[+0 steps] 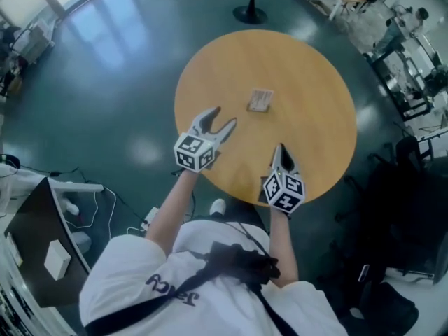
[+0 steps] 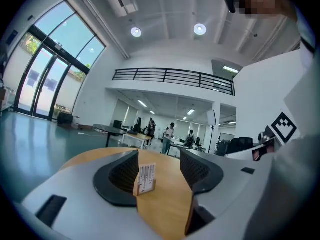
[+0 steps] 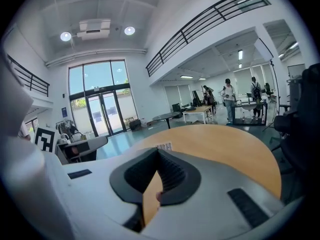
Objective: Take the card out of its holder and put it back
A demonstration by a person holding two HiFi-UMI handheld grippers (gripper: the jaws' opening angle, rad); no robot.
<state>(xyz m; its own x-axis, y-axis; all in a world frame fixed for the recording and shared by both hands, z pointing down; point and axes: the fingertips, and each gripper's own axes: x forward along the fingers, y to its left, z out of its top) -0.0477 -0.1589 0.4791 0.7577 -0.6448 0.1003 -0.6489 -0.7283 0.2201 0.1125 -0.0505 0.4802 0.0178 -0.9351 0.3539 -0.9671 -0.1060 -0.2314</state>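
A white printed card (image 1: 260,100) stands upright in its small wooden holder (image 2: 145,188) near the middle of the round wooden table (image 1: 315,82). My left gripper (image 1: 222,117) hovers over the table's near left part, jaws wide open. In the left gripper view the card (image 2: 146,175) shows ahead between the left gripper's (image 2: 159,166) fingers, untouched by either. My right gripper (image 1: 280,149) is shut over the near edge with nothing in it. In the right gripper view only the card's top (image 3: 164,146) peeks above the right gripper's (image 3: 159,153) closed tips.
The table stands on a dark teal floor (image 1: 112,82). Another table's black base (image 1: 250,12) is beyond it. A dark desk with cables (image 1: 42,243) is at my left, black chairs (image 1: 409,180) at my right. People stand far off (image 2: 169,134).
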